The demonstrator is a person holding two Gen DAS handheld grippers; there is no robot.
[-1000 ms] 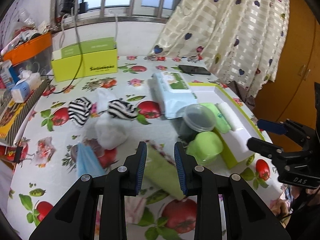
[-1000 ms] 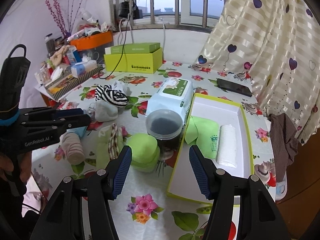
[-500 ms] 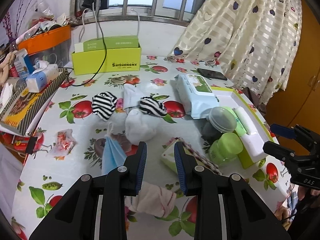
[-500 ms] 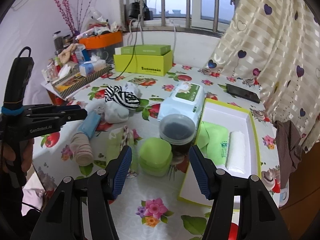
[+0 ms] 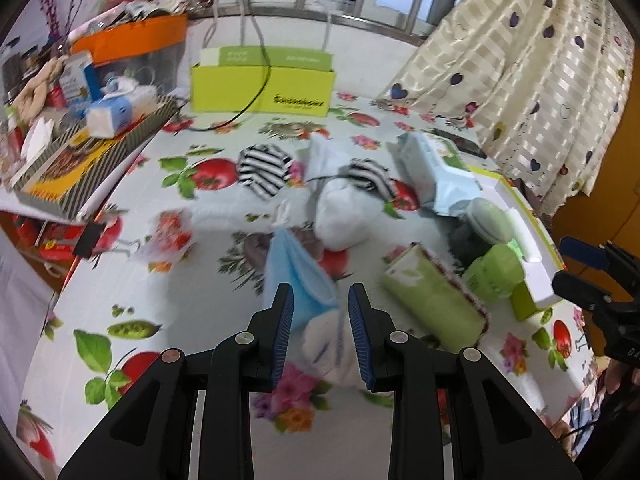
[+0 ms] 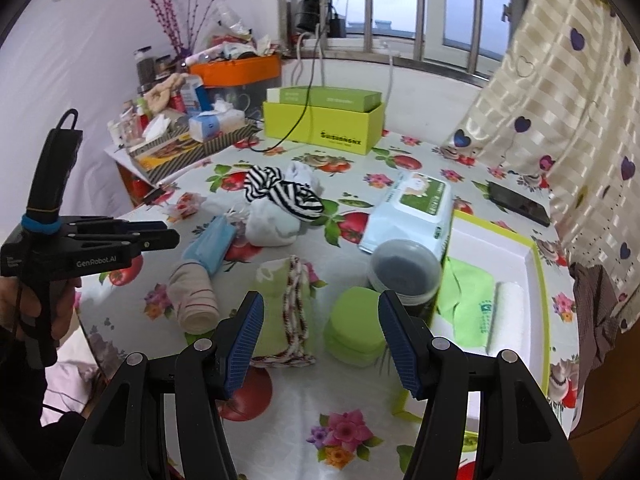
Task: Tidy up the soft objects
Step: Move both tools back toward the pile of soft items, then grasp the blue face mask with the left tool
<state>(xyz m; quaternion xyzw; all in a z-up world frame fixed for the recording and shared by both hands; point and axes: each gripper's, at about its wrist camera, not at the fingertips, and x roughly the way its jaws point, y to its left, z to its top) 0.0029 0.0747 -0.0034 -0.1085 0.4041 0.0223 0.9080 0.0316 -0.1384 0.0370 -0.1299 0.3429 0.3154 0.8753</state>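
On the fruit-print tabletop (image 6: 288,412), the left tongs (image 5: 320,304) hover part-open and hold nothing, their blue pads either side of a rolled cream sock (image 5: 326,346) near the front edge, with a blue face mask (image 5: 296,276) just beyond. Bare cloth lies to the left of them, up to the striped tray (image 5: 92,160) overhanging the left edge. Further back lie striped socks (image 5: 264,168) and a white sock (image 5: 340,216). The right tongs (image 6: 320,332) stand wide open and empty above a folded green cloth (image 6: 276,312) and a green round container (image 6: 356,328). At right, the white-lined box (image 6: 516,256) against the tabletop's edge holds a green cloth (image 6: 468,300) and a white roll (image 6: 508,316).
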